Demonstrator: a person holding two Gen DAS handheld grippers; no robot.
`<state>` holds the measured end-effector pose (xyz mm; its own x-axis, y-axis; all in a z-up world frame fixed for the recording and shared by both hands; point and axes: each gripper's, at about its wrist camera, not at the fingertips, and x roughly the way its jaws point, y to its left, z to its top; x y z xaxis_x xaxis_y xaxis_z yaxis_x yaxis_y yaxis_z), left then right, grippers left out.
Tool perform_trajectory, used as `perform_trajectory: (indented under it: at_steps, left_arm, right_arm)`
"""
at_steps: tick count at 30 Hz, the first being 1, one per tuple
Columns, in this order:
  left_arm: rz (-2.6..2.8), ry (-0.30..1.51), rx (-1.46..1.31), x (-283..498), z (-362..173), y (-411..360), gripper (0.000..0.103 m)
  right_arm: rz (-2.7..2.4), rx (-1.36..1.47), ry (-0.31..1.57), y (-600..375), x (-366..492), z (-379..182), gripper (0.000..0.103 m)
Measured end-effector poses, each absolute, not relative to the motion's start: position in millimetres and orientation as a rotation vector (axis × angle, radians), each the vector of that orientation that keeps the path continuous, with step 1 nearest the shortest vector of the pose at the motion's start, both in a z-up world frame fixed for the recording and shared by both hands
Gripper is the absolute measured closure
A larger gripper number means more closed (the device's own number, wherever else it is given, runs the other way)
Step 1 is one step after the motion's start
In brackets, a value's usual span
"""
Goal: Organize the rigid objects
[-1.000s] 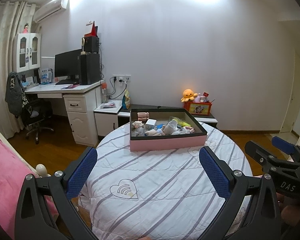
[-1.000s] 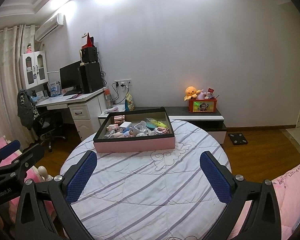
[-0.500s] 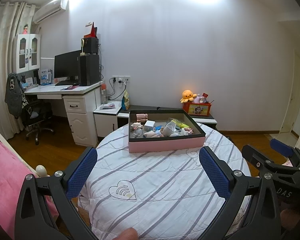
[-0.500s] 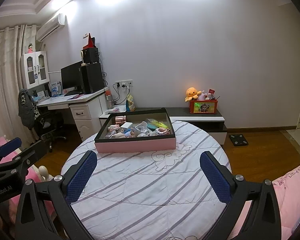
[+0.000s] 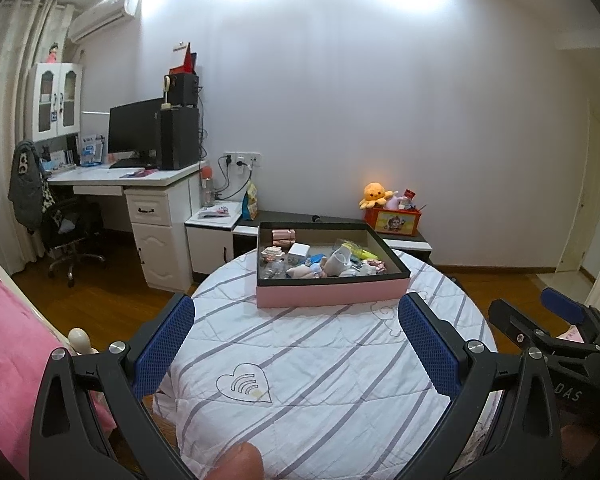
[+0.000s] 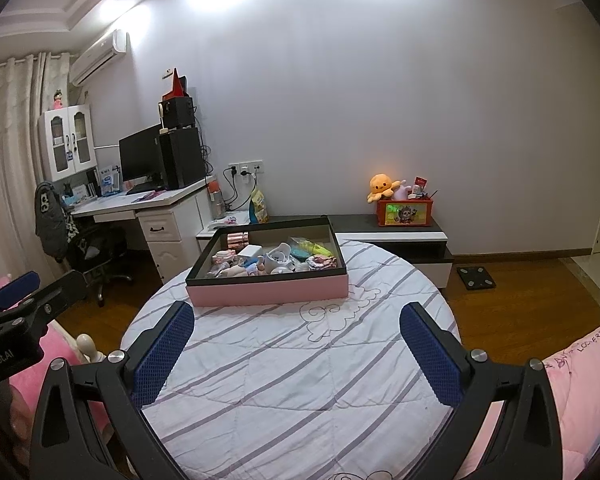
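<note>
One round table [image 5: 324, 380] stands in the middle of the room under a white quilted cover with grey stripes. One shallow box [image 5: 332, 295], pink outside and black along the rim, sits on the far part of the table top. It holds a jumble of small things: one white cup [image 5: 337, 262] tilted on its side, one small white carton [image 5: 299, 249], one copper-coloured roll [image 5: 283, 237] at the back left corner, one yellow-green packet [image 5: 358, 251]; the rest are too small to count.

The left gripper [image 5: 296, 350] hovers over the near part of the table with its two blue-padded fingers spread wide, nothing between them. The right gripper [image 6: 296, 354] hangs beside it, its two fingers equally wide apart and empty. Both point at the box and are well apart from it.

Behind, one white desk [image 5: 140, 184] carries one dark monitor [image 5: 134, 128], and one orange plush octopus [image 5: 374, 195] sits by one orange bin [image 5: 396, 222] on a low cabinet.
</note>
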<state>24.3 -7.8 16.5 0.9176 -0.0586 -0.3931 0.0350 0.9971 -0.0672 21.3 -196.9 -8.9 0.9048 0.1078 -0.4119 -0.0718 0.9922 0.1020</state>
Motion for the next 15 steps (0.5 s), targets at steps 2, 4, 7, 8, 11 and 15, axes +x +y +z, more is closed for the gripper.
perform_trajectory:
  at_steps: [2,4,7,8,11,15]
  left_arm:
    - [-0.054,0.413,-0.058,25.2,16.0,-8.8,0.0]
    - [-0.059,0.415,-0.056,25.3,15.9,-10.6,0.0]
    - [-0.059,0.409,-0.039,24.6,17.3,-14.4,0.0]
    - [-0.057,0.407,-0.034,23.0,15.5,-16.2,0.0]
    - [-0.045,0.407,-0.027,22.8,14.1,-18.8,0.0]
    - [-0.038,0.408,-0.027,23.6,13.0,-20.0,0.0]
  right_arm:
    - [0.095,0.084,0.431,-197.2,20.8,-9.1,0.0]
    - [0.096,0.081,0.43,-197.1,20.1,-8.5,0.0]
    - [0.095,0.081,0.427,-197.5,20.1,-7.4,0.0]
    - [0.094,0.08,0.427,-197.7,20.2,-6.9,0.0]
    - [0.095,0.08,0.427,-196.5,19.5,-6.8,0.0]
    - [0.095,0.081,0.427,-196.5,19.4,-6.8,0.0]
